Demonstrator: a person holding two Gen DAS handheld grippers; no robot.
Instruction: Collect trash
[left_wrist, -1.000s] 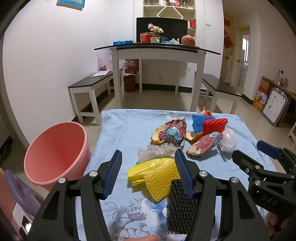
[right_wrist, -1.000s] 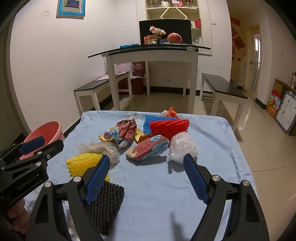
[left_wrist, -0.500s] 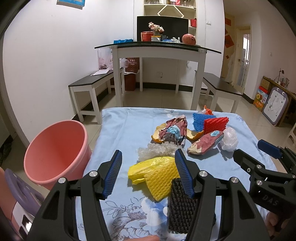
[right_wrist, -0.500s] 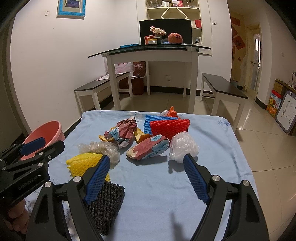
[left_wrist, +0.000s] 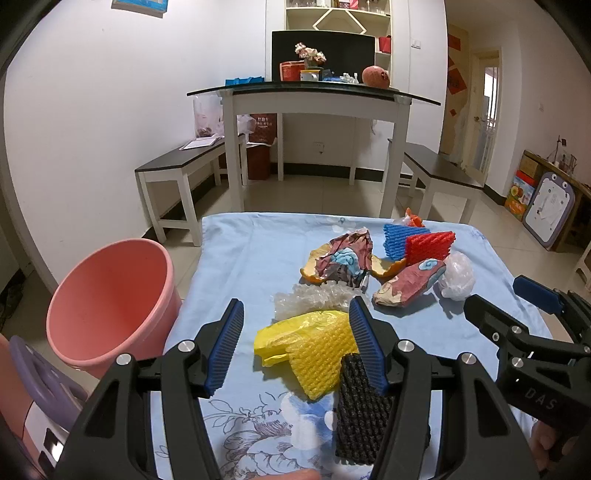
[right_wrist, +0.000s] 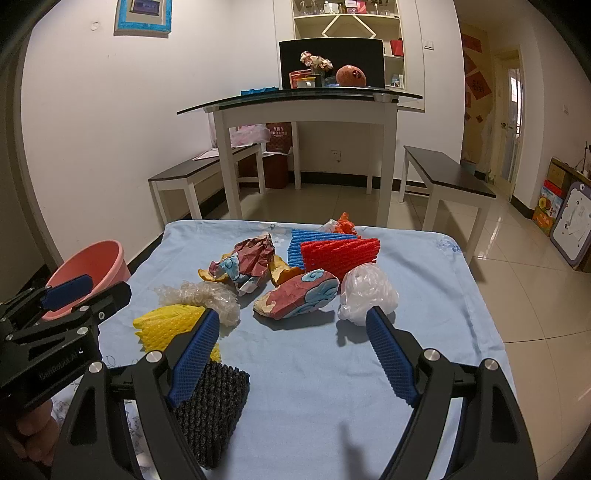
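Left wrist view: the left gripper (left_wrist: 295, 347), jaws apart, hovers over the yellow foam net sleeve (left_wrist: 317, 354); the right gripper (right_wrist: 291, 354) likewise gapes, seemingly above the blue tablecloth (right_wrist: 314, 354).

Soft, even indoor light is filling both views, with daylight glowing through the doorway (right_wrist: 513, 122) at right. Fisheye distortion is bending walls, corners are vignetting dark, and the tiled floor (right_wrist: 509, 266) is throwing glare.
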